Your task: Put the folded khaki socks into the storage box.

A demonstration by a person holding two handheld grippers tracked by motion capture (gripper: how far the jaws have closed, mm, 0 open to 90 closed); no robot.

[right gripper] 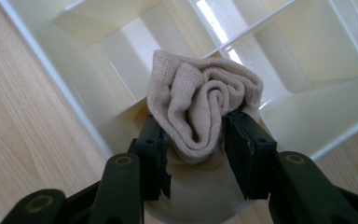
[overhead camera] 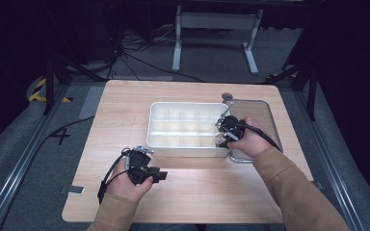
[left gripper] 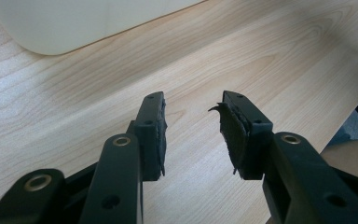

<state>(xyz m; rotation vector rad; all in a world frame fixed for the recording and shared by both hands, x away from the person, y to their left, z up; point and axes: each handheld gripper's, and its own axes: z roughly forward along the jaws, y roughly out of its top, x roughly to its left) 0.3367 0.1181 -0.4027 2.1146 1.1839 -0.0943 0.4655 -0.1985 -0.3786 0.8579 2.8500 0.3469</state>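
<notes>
Overhead light brightens the wooden table point(overhead camera: 192, 192) against a near-black surround at the frame edges; glare streaks the white divider tray point(right gripper: 214, 23) at upper centre; the high view is soft, and foreground jaws blur slightly

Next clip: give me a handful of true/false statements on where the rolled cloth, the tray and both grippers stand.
1. A rolled beige cloth sits between the jaws of the right gripper. True.
2. The left gripper holds a cloth. False: its jaws stand open over the bare wooden table.
3. The white compartment tray is full of cloths. False: the compartments in sight are empty apart from the one under the right gripper.
4. The right gripper is at the tray's near right corner. True.
5. The left gripper is inside the tray. False: it is on the table in front of it.
</notes>
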